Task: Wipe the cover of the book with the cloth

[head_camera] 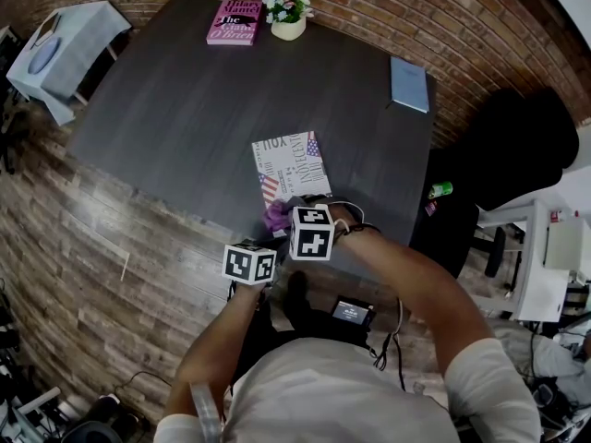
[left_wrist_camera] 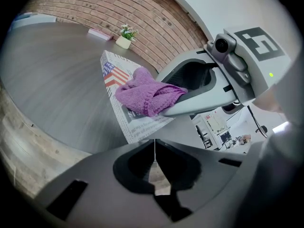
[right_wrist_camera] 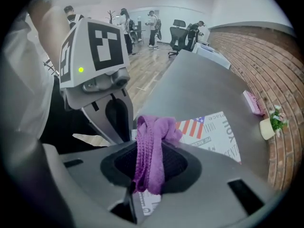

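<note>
Here, the dark table (head_camera: 185, 109) takes up most of the scene, with a brick wall behind it and plank flooring in front. The book (head_camera: 291, 166) lies flat on it, cover up, close to the near edge and well apart from the pink book (head_camera: 233, 21) and flower pot (head_camera: 288, 15) at the far side.

The right gripper (right_wrist_camera: 148, 184) reaches down over the book's near end and pinches the cloth (right_wrist_camera: 151, 151) between its jaws. The bunched free end of the cloth rests on the cover beside a flag print. The left gripper (left_wrist_camera: 154, 151) hangs just off the table's near edge with its jaws pressed together on nothing, and it does not touch the book.

Likely faults:
- **Book sliding:** nothing steadies the book, so a firm stroke could push it across the smooth tabletop or swing it round.
- **Poor cloth contact:** the cloth is gathered into a narrow wad, so little of it would meet the cover. It might drag out of the jaws, and the jaw tips could then scrape the print.

The cover is pale and crowded with black lettering set at several angles, with two small flag patches in red stripes and blue. It looks thin, flat and smooth. The cloth is purple, soft and ribbed.
</note>
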Demonstrator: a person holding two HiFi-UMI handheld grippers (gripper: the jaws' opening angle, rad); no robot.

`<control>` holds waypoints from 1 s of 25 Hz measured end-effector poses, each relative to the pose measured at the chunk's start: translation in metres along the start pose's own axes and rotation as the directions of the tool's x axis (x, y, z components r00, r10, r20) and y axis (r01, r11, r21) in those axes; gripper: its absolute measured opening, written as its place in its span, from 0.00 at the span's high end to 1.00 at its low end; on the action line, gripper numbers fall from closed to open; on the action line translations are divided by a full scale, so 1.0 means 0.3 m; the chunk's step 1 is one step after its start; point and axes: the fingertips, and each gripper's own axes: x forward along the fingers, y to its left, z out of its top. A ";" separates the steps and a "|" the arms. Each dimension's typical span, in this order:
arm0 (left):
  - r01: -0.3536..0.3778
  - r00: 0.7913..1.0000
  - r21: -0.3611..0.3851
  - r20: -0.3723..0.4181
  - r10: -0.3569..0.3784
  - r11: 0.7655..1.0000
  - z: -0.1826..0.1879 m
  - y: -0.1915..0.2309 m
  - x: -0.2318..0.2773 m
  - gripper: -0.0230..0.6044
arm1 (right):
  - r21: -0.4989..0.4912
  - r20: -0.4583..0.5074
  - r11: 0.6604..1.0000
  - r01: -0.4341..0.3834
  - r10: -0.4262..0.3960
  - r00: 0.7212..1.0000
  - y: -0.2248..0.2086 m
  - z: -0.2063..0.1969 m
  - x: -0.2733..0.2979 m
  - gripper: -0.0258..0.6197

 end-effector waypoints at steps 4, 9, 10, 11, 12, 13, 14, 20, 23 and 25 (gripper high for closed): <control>0.012 1.000 0.023 0.011 -0.012 1.000 0.000 -0.011 -0.007 0.94 | -0.003 -0.001 1.000 -0.027 0.027 1.000 0.024 -0.005 -0.007 0.79; 0.032 0.999 0.023 0.003 -0.032 0.999 -0.025 -0.023 -0.016 0.94 | -0.008 -0.005 0.998 -0.068 0.068 0.998 0.058 -0.007 -0.016 0.79; 0.032 0.999 0.022 0.001 -0.032 0.999 -0.032 -0.024 -0.019 0.94 | -0.010 -0.005 0.997 -0.076 0.076 0.997 0.066 -0.007 -0.019 0.79; 0.031 1.000 0.022 -0.001 -0.031 0.999 -0.039 -0.023 -0.024 0.94 | -0.012 -0.006 0.996 -0.084 0.084 0.996 0.074 -0.007 -0.021 0.79; 0.031 1.000 0.021 -0.002 -0.031 0.999 -0.045 -0.023 -0.028 0.94 | -0.015 -0.006 0.995 -0.094 0.094 0.996 0.084 -0.006 -0.024 0.79; 0.032 0.999 0.021 -0.003 -0.032 0.999 -0.052 -0.024 -0.032 0.94 | -0.016 -0.006 0.994 -0.107 0.107 0.994 0.096 -0.006 -0.028 0.79; 0.034 0.999 0.020 -0.004 -0.034 0.999 -0.060 -0.026 -0.036 0.94 | -0.016 -0.005 0.992 -0.123 0.122 0.992 0.109 -0.006 -0.032 0.79; 0.033 0.999 0.006 -0.017 -0.033 0.999 -0.101 -0.021 -0.051 0.94 | -0.050 -0.007 0.977 -0.205 0.205 0.979 0.172 -0.028 -0.077 0.79; 0.026 1.000 0.005 0.000 -0.026 1.000 -0.083 -0.020 -0.065 0.94 | -0.083 -0.020 0.979 -0.187 0.186 0.982 0.160 -0.047 -0.112 0.79; 0.026 1.000 0.015 0.017 -0.026 1.000 -0.058 -0.027 -0.072 0.94 | -0.099 -0.022 0.985 -0.142 0.141 0.990 0.124 -0.060 -0.133 0.79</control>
